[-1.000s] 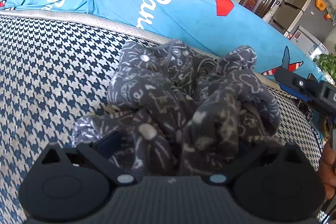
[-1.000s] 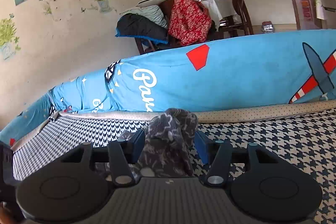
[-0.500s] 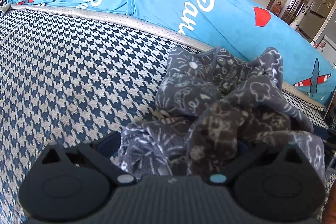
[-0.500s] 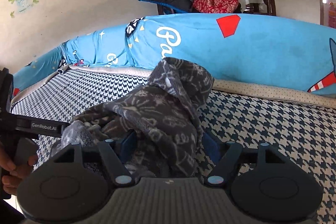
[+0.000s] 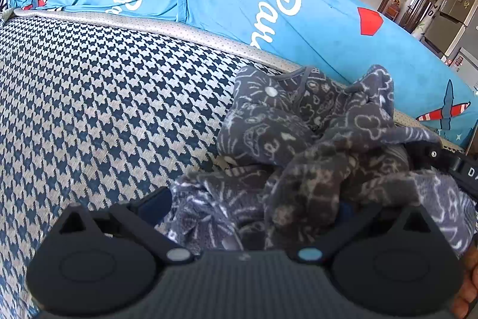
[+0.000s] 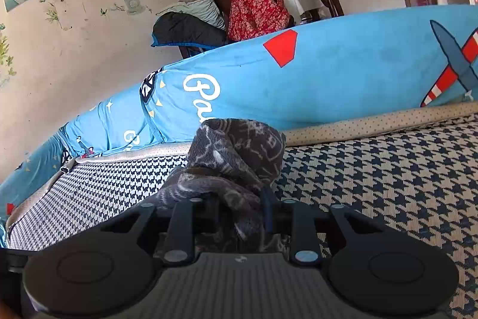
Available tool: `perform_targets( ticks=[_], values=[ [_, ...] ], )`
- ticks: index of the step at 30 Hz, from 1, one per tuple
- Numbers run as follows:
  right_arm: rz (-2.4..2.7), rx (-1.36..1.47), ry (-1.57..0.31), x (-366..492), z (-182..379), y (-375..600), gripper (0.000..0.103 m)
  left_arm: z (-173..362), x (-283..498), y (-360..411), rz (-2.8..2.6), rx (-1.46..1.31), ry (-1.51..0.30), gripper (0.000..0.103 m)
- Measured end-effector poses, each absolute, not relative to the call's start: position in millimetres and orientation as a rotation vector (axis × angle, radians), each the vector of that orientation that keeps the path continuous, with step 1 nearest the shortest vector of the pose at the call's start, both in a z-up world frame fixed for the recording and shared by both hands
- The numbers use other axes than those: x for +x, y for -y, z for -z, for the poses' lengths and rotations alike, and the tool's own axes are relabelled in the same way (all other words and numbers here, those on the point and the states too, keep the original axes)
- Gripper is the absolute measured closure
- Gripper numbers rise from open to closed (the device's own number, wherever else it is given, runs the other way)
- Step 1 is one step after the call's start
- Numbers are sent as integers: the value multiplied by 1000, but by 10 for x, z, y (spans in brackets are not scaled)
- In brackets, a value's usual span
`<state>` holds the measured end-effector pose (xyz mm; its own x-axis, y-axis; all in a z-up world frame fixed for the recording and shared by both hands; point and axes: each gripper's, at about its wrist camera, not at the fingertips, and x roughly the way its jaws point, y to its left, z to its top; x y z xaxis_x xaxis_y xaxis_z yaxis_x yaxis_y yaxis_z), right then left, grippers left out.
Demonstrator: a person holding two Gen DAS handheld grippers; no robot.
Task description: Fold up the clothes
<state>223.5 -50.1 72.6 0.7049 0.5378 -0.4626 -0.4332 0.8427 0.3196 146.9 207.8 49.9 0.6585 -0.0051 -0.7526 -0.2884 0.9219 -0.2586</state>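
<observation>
Closing up now: the right gripper (image 6: 239, 214), wide apart around the cloth half a second ago, has pinched in tight on a bunch of the grey printed garment (image 5: 301, 151), and its camera has dropped low over the houndstooth cover (image 5: 98, 97). Over on the left, the left gripper (image 5: 254, 205) has hardly shifted; its fingers stand wide with fabric heaped between them, not clamped on anything that I can see. That garment is a soft, fleecy grey piece with pale doodle drawings, and it sits in a crumpled mound on the cover, just in front of the blue cartoon-print cushion (image 5: 239, 2), with a neckline-like edge (image 5: 298, 79) showing at the top of the heap. Nothing about it is flat or folded at this point. My read is that the job in hand is getting it opened out, and doing that well means the right side keeping its bite on an edge or a corner instead of a thick wad, while the left finds a second edge well apart from it, so the two can draw the cloth taut and lay it smooth. Grabbing several layers at once would likely just lift the whole tangle.
</observation>
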Motion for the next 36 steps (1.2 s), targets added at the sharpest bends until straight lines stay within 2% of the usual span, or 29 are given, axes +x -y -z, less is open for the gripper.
perform_targets(
  ticks=[5, 19, 22, 28, 31, 36],
  values=[
    [-492, 154, -485, 2128, -882, 473, 91, -564, 1475, -2023, -132, -384, -816, 0],
    [-313, -1, -39, 1609, -1574, 637, 95, -840, 1474, -1465, 115, -361, -699, 0],
    [-317, -14, -73, 1675, -1521, 628, 95, -778, 1513, -1366, 118, -354, -735, 0],
    [-382, 196, -338, 2074, -1292, 879, 94, -662, 1547, -1374, 109, -380, -778, 0],
    [-388, 293, -394, 2171, -1223, 1013, 94, -635, 1554, -1382, 110, -378, -786, 0],
    [-397, 262, -436, 2207, -1148, 1017, 91, -623, 1555, -1382, 115, -375, -792, 0]
  ],
)
